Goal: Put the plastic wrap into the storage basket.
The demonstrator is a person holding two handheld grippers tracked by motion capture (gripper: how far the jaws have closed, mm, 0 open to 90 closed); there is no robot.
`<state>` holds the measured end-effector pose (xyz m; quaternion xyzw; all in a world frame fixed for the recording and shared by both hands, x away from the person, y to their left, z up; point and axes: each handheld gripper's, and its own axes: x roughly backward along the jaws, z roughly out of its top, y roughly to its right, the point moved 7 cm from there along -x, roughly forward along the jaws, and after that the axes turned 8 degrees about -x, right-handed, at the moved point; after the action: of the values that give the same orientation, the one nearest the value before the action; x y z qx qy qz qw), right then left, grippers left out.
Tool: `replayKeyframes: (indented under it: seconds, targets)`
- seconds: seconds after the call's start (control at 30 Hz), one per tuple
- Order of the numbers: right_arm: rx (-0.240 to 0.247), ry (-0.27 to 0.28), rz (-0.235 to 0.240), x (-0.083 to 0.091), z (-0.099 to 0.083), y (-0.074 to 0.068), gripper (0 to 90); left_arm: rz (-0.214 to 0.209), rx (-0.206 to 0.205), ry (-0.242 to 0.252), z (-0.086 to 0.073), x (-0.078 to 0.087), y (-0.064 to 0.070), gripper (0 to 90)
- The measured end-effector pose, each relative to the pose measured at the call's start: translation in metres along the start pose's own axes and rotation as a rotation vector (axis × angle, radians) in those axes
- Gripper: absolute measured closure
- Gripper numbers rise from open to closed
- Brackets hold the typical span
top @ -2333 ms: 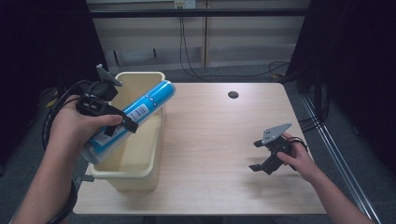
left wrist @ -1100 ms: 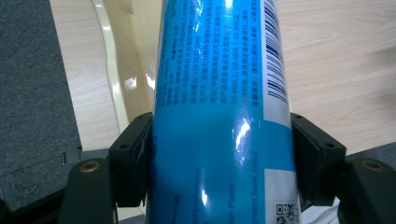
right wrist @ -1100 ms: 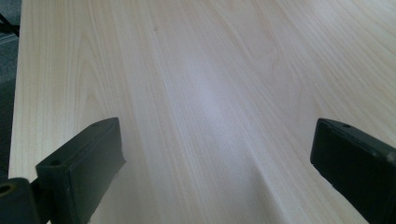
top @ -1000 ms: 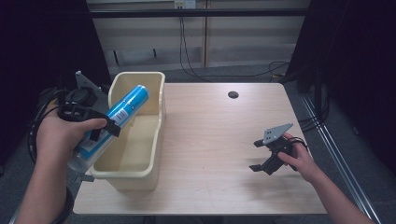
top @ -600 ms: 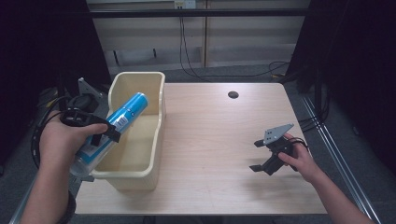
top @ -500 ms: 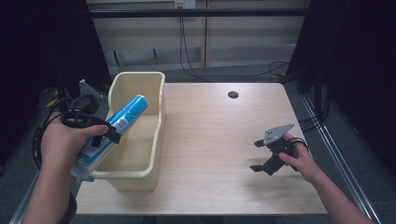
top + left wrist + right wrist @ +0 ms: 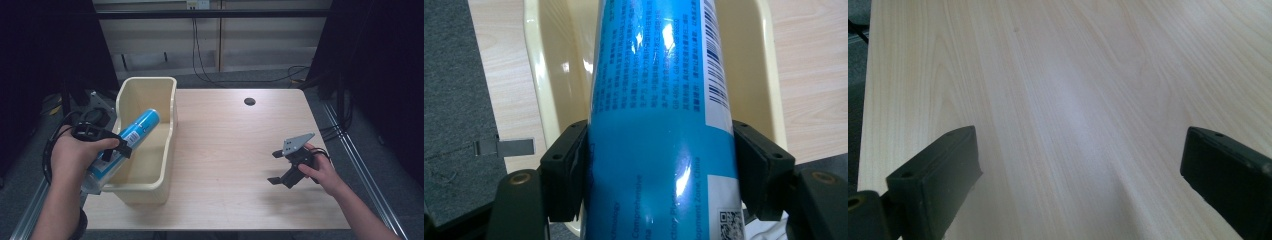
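A tall blue cylinder can [image 7: 126,143] with white print lies tilted over the near left wall of a cream plastic bin [image 7: 150,177]. My left gripper [image 7: 116,150] is shut on the can's middle, both jaws pressed against its sides. Up close, the blue can [image 7: 659,110] points into the bin [image 7: 544,75]. My right gripper [image 7: 276,167] hovers low over the table's right side, open, with bare wood between its jaws [image 7: 1078,165].
The light wooden table [image 7: 230,140] has a dark cable hole [image 7: 249,101] near its far edge. The bin stands along the table's left edge. Dark floor and cables lie beyond the left edge.
My left hand has drawn the can back to the left and lowered it, from across the bin's right rim to over its left wall. The right gripper has stayed put.
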<state>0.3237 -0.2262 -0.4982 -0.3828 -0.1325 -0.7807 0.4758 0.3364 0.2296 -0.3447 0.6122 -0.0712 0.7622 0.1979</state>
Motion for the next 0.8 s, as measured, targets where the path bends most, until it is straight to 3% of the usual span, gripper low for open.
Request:
replayKeyframes:
  seconds: [0.33, 0.4, 0.43, 0.47, 0.5, 0.53, 0.57, 0.6, 0.63, 0.7, 0.73, 0.77, 0.8]
  targets:
    - [0.000, 0.000, 0.006, -0.001, -0.001, 0.001, 2.4, -0.014, 0.006, -0.032, 0.005, -0.017, 0.002, 32.0]
    - [-0.002, -0.001, 0.001, -0.001, -0.001, 0.002, 2.4, -0.010, -0.010, -0.045, 0.005, -0.020, 0.001, 32.0]
    - [-0.003, -0.001, 0.002, -0.001, -0.001, 0.002, 2.4, -0.018, 0.000, -0.020, 0.008, -0.020, 0.001, 32.1]
    - [-0.004, -0.005, 0.002, -0.001, -0.001, 0.002, 2.4, -0.016, -0.007, 0.050, 0.014, -0.013, 0.001, 36.3]
    - [0.000, -0.007, -0.003, -0.001, -0.001, 0.002, 2.4, -0.077, 0.019, 0.160, 0.023, -0.001, 0.002, 74.9]
    - [-0.004, -0.008, 0.007, -0.002, -0.002, 0.002, 2.5, -0.064, -0.007, 0.184, 0.027, 0.009, 0.003, 75.6]
    - [-0.003, -0.008, 0.003, -0.003, -0.002, 0.002, 2.4, 0.036, -0.055, 0.119, 0.029, 0.018, 0.004, 68.5]
    - [-0.003, -0.008, 0.003, -0.003, -0.002, 0.002, 2.4, 0.036, -0.055, 0.119, 0.029, 0.018, 0.004, 66.2]
    - [0.001, -0.008, 0.002, -0.003, -0.001, 0.002, 2.5, 0.010, -0.064, 0.113, 0.032, 0.021, 0.011, 65.7]
    - [-0.001, -0.009, 0.005, -0.003, -0.001, 0.002, 2.5, 0.030, -0.077, 0.107, 0.034, 0.020, 0.012, 64.5]
    - [-0.001, -0.007, -0.004, -0.003, 0.000, 0.002, 2.3, 0.024, -0.074, 0.110, 0.035, 0.019, 0.013, 58.8]
    - [-0.002, -0.010, 0.005, -0.003, -0.001, 0.001, 2.6, -0.011, -0.058, 0.108, 0.036, 0.012, 0.015, 57.4]
    - [-0.002, -0.010, 0.005, -0.003, -0.001, 0.001, 2.6, -0.011, -0.058, 0.108, 0.036, 0.012, 0.015, 54.9]
